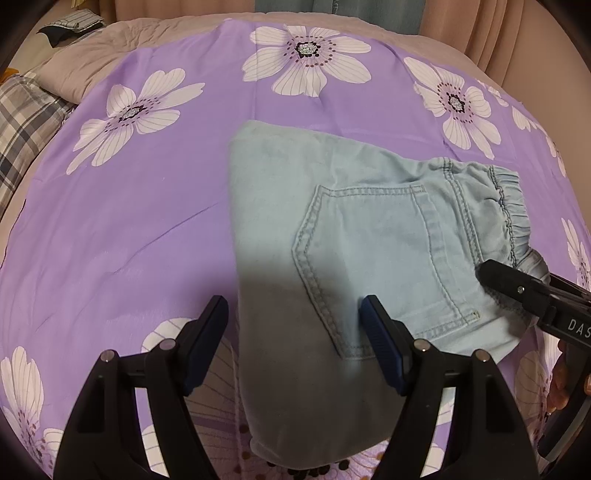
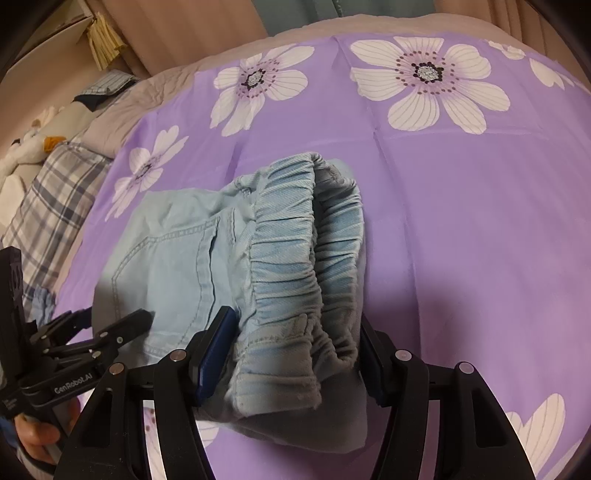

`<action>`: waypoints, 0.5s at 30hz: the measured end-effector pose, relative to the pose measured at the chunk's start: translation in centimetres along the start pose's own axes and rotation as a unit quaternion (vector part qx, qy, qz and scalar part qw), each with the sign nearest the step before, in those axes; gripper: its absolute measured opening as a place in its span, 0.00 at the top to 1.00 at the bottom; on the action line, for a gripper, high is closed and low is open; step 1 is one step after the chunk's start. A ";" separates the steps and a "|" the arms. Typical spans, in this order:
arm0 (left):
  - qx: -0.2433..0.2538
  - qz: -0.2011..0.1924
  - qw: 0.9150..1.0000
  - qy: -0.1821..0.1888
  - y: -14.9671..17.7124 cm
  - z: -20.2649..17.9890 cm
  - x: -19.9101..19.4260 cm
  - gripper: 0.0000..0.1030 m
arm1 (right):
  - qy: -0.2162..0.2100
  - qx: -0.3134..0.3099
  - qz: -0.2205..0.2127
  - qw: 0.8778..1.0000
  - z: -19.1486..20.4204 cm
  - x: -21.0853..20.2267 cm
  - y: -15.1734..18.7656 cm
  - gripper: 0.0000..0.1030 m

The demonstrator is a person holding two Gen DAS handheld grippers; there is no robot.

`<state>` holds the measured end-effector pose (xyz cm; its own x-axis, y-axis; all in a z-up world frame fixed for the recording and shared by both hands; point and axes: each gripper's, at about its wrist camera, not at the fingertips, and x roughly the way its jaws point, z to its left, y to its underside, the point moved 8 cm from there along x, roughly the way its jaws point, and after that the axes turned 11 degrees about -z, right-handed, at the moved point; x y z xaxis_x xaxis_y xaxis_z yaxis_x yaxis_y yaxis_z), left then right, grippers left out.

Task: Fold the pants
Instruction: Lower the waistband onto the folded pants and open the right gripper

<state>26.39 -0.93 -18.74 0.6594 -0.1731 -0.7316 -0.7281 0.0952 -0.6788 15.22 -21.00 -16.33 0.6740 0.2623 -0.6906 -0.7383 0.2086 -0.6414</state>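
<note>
A bed fills both views, spread with a purple cover [image 1: 129,221] printed with large white flowers; a plaid pillow [image 1: 22,125] lies at its nine o'clock edge and beige curtains [image 2: 207,26] hang behind at twelve o'clock.

The pants [image 1: 332,240], pale blue denim and already folded into a compact stack, lie flat on the cover at the centre of the left wrist view. A back pocket [image 1: 369,266] faces up, and the gathered elastic waistband [image 2: 291,266] sits at the three o'clock end.

The left gripper [image 1: 293,325] hovers at six o'clock over the near edge of the pants. Its jaws stand wide apart, one finger over the bare cover, the other over the denim beside the pocket, and they hold nothing.

The right gripper [image 2: 295,343] comes in from three o'clock in the left wrist view. Its jaws straddle the near corner of the waistband, which bulges up between the pads. The left pad lies against the cloth; the right pad's contact is hidden by the fabric, so whether the jaws press on it I cannot tell.
</note>
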 end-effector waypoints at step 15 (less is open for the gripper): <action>-0.004 0.002 1.000 0.000 0.8 0.4 -0.6 0.27 | 0.007 0.005 0.001 1.000 -0.3 -0.8 0.6 0.41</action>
<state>25.47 -0.38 -18.82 0.6570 -0.1721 -0.7340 -0.7319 0.0879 -0.6757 14.30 -21.38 -16.25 0.6722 0.2503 -0.6967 -0.7403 0.2179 -0.6360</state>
